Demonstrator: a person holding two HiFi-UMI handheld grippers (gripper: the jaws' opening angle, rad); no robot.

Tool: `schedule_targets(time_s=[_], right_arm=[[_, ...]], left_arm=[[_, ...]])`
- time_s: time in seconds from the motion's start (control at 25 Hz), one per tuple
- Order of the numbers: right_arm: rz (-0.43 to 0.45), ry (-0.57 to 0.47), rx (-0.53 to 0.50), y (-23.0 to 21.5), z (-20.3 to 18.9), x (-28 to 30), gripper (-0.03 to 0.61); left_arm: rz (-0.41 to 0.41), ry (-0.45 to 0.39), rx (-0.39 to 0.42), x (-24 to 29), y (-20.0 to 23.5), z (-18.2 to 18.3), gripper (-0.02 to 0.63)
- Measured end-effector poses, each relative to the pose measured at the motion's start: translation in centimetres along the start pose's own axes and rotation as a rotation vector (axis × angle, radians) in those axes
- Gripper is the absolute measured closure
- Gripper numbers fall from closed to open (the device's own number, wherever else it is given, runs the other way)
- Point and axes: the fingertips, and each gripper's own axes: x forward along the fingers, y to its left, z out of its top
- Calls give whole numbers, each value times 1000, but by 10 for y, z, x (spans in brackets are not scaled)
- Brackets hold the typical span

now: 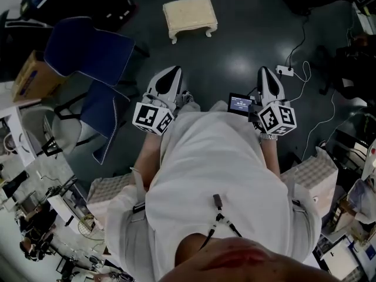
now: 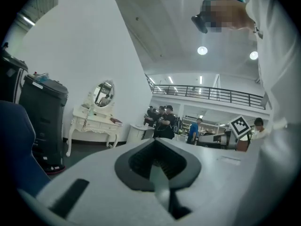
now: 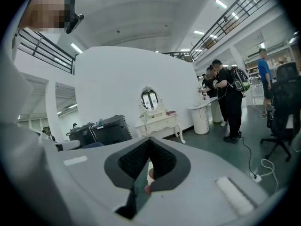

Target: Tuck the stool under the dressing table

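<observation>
Left hand-held gripper (image 1: 172,74) and right hand-held gripper (image 1: 267,74): jaws closed, empty. Cream cushioned stool (image 1: 190,16) on dark floor (image 1: 235,51) ahead, well apart. White ornate dressing table (image 2: 94,122) against wall.

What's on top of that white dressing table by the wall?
An oval mirror stands on the dressing table, with a small reddish item at one end, too small to identify. Whatever lies behind the mirror is covered.

Open floor (image 1: 247,57) reaches the stool (image 1: 190,16); blue chair (image 1: 88,51) crowds left
</observation>
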Motion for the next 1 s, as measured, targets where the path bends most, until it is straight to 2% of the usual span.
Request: schedule_targets(time_s=[0.12,0.28,0.56,0.72,1.0], right_arm=[[-6,8,-12,-2,2,11,571],[-27,18,-19,-7,3,25,571],[-12,61,-3,-23,1,59,571],[20,97,5,-46,8,101,571],[86,98,-34,-95,50,183,571]], left_arm=[[-7,-3,8,10,12,7,607],[5,-9,-33,23,27,5,607],[-1,17,-49,53,29,-3,607],[72,21,-62,79,47,0,607],[190,11,-45,137,81,25,607]])
